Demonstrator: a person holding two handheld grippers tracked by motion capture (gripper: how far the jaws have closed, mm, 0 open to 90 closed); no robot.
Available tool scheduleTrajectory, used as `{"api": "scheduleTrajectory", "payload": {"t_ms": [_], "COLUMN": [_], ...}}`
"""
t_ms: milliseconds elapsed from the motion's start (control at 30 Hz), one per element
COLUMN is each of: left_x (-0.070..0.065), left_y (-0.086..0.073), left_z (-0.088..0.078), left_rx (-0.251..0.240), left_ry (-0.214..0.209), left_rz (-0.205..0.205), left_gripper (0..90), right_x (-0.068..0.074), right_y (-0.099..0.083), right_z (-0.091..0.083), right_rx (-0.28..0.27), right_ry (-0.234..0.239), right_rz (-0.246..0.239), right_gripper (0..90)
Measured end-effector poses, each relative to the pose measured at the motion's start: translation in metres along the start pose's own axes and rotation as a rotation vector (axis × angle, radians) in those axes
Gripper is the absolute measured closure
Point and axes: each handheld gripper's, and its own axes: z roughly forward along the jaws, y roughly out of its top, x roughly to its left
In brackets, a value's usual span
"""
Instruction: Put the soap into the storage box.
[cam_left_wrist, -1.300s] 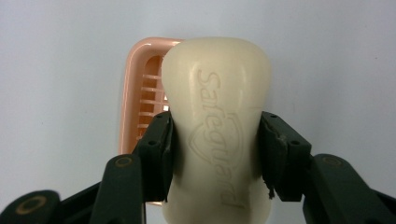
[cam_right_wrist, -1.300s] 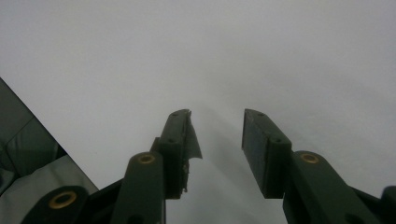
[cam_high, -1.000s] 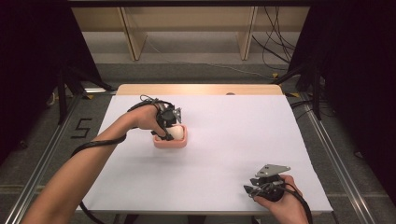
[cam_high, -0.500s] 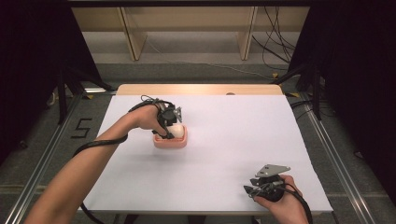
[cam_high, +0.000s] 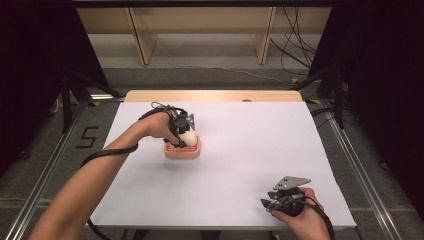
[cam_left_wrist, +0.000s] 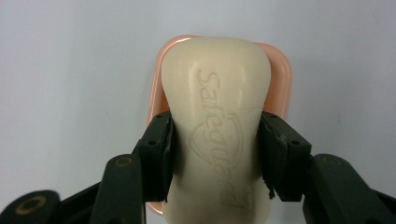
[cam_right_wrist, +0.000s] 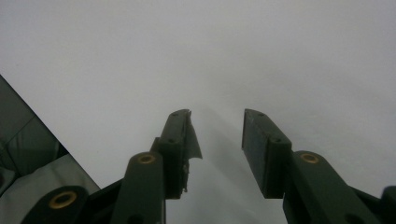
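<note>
We are gripping with the left gripper (cam_left_wrist: 215, 154), its matte black jaws clamping the waist of a smooth, cream soap bar (cam_left_wrist: 217, 126) embossed with lettering. The bar is sitting over a rounded pink soap dish (cam_high: 182, 148) on the white table (cam_high: 250, 150). Our right gripper (cam_right_wrist: 217, 128) is resting parted, holding nothing.

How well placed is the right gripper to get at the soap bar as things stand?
Probably not well. The right gripper sits at the near right of the table, jaws open and empty. The soap bar is far across, over the pink soap dish, and the left gripper already clamps it.
</note>
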Motion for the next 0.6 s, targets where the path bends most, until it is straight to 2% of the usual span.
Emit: {"api": "scheduleTrajectory", "payload": {"t_ms": [267,500,567,600], "left_x": [0.0038,0.0041,0.0035,0.0033], "left_y": [-0.0037,-0.0056,-0.0058,-0.0058], "left_z": [0.0039,0.0069,0.0081,0.0095], "left_rx": [-0.008,-0.007,-0.004,-0.011], "left_ry": [0.012,0.010,0.007,0.008], "left_rz": [-0.016,-0.010,-0.006,-0.009], "left_gripper": [49.2,49.2,49.2,49.1], "right_x": [-0.0004,0.0000,-0.0008,-0.0002], "right_y": [0.0000,-0.0001,-0.0005,-0.0001], "right_z": [-0.0004,0.0001,0.0007,0.0000], "right_rx": [0.006,0.000,-0.003,0.000], "right_ry": [-0.003,-0.002,-0.006,0.000], "right_rz": [-0.003,0.000,-0.015,-0.002], "right_gripper": [62.0,62.0,62.0,62.0]}}
